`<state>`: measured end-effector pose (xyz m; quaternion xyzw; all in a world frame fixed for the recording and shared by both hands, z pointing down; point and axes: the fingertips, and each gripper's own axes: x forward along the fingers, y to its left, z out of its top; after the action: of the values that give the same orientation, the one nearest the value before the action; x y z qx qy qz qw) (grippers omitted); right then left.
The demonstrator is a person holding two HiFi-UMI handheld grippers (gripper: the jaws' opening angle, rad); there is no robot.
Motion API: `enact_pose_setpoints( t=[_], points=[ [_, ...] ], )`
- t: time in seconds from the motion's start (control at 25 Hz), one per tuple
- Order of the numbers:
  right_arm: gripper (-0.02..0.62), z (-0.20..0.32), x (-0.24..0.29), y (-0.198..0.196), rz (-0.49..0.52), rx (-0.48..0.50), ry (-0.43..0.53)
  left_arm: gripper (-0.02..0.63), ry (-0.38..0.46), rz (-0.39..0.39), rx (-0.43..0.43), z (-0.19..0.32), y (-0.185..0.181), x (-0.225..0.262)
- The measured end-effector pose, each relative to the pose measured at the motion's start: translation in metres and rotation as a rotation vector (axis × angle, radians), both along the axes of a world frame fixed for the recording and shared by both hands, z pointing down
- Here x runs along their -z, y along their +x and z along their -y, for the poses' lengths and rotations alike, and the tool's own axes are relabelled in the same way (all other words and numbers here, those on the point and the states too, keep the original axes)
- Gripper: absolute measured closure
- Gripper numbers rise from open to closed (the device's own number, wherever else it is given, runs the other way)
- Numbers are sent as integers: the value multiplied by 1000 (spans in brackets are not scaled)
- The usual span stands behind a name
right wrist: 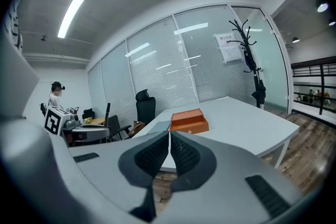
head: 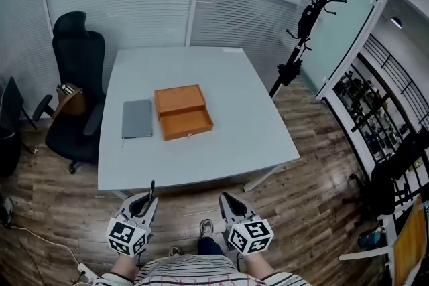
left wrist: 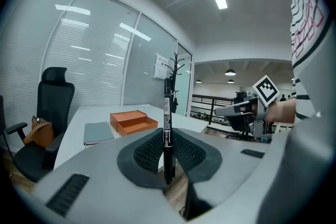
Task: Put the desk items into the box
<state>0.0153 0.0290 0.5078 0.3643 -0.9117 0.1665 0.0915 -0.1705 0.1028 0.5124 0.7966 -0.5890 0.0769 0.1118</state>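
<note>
An open orange box lies mid-table, with a grey notebook just left of it. Both grippers hang below the table's near edge, well short of these items. My left gripper is shut on a black marker pen. In the left gripper view the pen stands upright, pinched between the pads, with the box and notebook far ahead. My right gripper is shut with nothing in it. In the right gripper view its pads meet, and the box lies beyond.
The white table stands on a wooden floor. A black office chair with a brown bag on its seat is at the table's left. A black coat stand is at the back right, against glass walls with blinds.
</note>
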Motion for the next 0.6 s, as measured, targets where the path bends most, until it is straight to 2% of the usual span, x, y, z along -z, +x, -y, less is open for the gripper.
enact_pose_setpoints(
  t=[0.36, 0.6],
  points=[
    [568, 90, -2, 4, 14, 76, 7, 543, 1, 18, 82, 80, 7, -2],
    [568, 148, 3, 12, 29, 138, 16, 543, 17, 24, 133, 136, 25, 1]
  ],
)
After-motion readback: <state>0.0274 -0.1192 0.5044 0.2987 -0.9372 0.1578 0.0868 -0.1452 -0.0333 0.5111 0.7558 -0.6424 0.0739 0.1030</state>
